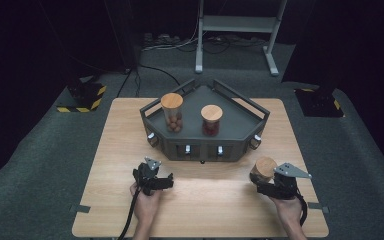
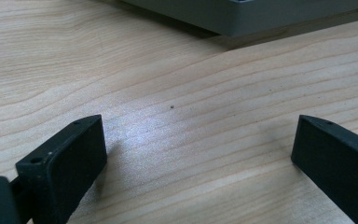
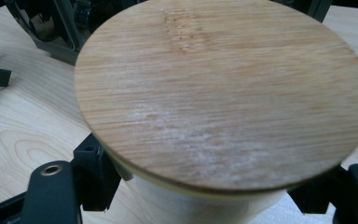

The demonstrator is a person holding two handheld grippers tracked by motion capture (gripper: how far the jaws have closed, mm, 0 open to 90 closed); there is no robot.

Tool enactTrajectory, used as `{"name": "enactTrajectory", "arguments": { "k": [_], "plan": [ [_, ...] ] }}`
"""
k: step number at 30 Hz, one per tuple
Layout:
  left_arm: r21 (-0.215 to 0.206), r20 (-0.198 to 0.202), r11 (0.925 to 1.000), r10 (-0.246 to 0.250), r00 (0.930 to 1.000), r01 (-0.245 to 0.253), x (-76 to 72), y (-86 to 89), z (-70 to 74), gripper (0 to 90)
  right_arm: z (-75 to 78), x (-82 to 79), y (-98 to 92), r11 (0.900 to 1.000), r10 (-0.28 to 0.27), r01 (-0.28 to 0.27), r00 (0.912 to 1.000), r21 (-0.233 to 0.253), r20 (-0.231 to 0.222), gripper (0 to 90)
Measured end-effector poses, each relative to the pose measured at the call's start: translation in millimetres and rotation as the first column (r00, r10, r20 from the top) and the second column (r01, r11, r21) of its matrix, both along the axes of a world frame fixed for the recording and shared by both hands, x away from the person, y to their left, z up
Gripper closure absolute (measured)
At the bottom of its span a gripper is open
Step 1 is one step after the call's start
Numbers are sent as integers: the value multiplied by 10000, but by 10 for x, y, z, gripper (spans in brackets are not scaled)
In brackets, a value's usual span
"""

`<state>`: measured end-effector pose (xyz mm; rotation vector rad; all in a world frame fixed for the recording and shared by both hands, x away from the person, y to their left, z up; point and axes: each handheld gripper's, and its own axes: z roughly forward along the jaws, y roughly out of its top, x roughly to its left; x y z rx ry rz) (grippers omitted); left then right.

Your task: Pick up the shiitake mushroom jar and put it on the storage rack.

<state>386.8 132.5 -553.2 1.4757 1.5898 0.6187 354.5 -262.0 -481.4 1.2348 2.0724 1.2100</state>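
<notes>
Jar with wooden lid (image 1: 264, 169) is sitting clamped in the right tongs (image 1: 266, 181) at the near right of the surface (image 1: 205, 200), just in front of the tray's right corner and tilted toward the person. In the right gripper view the round lid (image 3: 223, 88) is facing the camera, with the black jaws pressing the pale jar body below it from both sides; its contents are hiding behind the lid, so cannot tell. Left tongs (image 1: 156, 181) are resting low over the near left of the surface, jaws standing wide apart and gripping nothing; the left gripper view is showing bare wood grain between them and the tray's grey edge (image 2: 261, 18) beyond. Dark grey tray (image 1: 240, 137) is sitting at the middle back of the surface, carrying two more lidded jars standing upright and apart: left jar (image 1: 172, 112) is holding brown round pieces, right jar (image 1: 211, 120) is holding something dark red. The person's hands are gripping both tools from the bottom edge.
</notes>
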Motion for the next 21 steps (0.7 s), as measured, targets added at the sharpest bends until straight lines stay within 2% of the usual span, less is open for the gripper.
{"name": "enactTrajectory", "arguments": {
  "k": [14,21],
  "plan": [
    [4,-1,10000,-4,10000,4,0,0,0,30,213,58,85,9997,233,-234,9992,30,339,251],
    [65,-33,10000,-47,10000,47,0,4,0,28,306,77,89,9997,257,-259,9992,37,322,250]
  ]
}}
